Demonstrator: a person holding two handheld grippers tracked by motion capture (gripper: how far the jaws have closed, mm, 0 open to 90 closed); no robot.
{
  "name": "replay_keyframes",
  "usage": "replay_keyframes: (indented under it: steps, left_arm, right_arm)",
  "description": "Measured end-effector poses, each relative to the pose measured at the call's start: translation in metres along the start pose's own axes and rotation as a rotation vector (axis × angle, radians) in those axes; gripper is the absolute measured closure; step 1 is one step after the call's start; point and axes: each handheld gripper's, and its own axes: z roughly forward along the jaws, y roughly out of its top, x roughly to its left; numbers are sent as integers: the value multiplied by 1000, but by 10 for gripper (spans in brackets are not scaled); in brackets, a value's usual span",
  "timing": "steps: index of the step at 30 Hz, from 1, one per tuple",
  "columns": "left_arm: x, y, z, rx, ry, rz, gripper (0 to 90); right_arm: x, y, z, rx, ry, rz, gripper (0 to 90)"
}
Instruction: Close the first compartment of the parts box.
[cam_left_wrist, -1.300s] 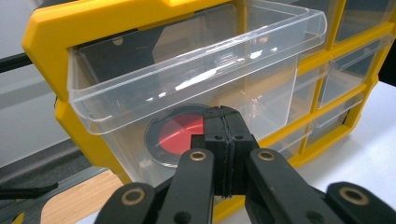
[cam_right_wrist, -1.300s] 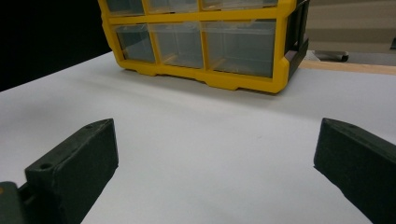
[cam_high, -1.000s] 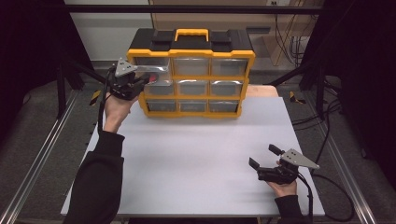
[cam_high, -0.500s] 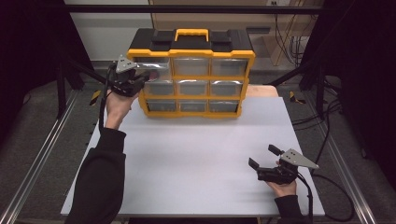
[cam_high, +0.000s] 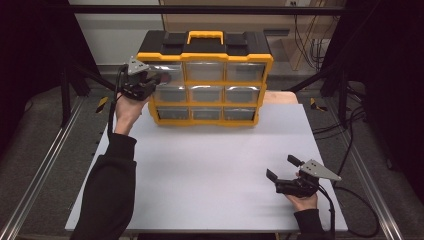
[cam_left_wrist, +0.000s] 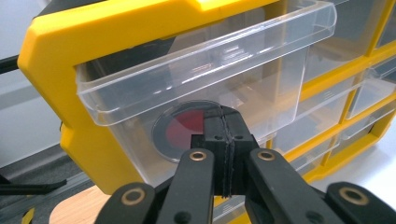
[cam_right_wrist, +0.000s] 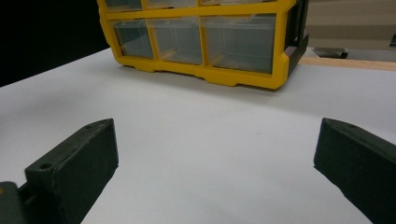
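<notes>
One organizer, nine clear drawers, two hand-held grippers, one red disc

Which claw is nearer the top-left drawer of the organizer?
Left. The left claw is shut right at the front of the top-left drawer, which sticks out slightly. The right claw is open, low over the table's near right corner, far from it.

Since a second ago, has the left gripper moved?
Yes. The left gripper has shifted right toward the yellow organizer, its jaws now over the top-left clear drawer front.
</notes>
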Motion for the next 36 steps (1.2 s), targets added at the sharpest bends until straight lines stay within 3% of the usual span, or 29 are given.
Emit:
replay_keyframes:
  steps: [36]
  left_arm:
    - [5,2,19,-2,41,-1,895]
  right_arm:
    - [-1,0,0,-1,-2,-2,3]
